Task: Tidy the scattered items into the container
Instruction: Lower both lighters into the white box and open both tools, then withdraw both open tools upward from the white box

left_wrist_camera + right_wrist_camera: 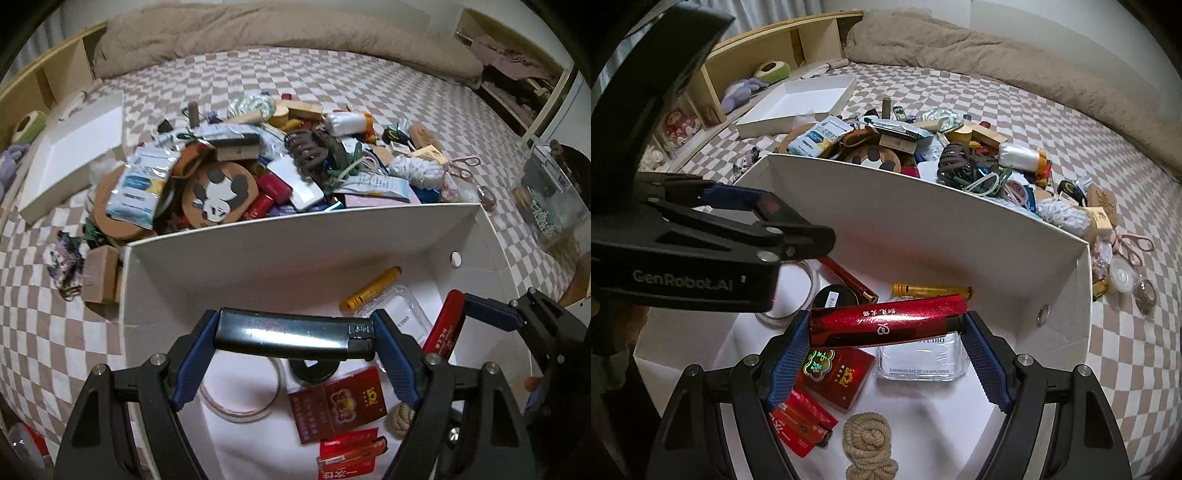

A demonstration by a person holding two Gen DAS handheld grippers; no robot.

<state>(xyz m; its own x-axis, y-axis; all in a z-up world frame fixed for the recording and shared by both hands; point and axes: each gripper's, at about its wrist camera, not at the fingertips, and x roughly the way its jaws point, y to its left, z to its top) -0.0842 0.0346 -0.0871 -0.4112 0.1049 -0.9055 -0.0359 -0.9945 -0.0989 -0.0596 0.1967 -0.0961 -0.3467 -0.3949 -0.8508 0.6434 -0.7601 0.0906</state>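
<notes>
An open white box (295, 225) stands on the checked bed, and both grippers hang over it. My left gripper (295, 332) is shut on a black lighter (288, 334), held crosswise between the blue pads. My right gripper (886, 325) is shut on a glittery red lighter (886, 321), also crosswise; this red lighter (443, 321) shows at the right of the left wrist view. Inside the box lie a yellow tube (369, 291), a clear case (919, 358), a red pack (340, 402), a rope knot (868, 446) and a tape ring (240, 402). A heap of scattered items (258, 173) lies just behind the box.
The white box lid (74, 155) lies to the left of the heap. Pink scissors (463, 166) and small jars (1123, 277) lie to the right. A clear bin (554, 199) stands at the bed's right edge. A brown duvet (295, 33) and a wooden shelf (775, 48) run along the back.
</notes>
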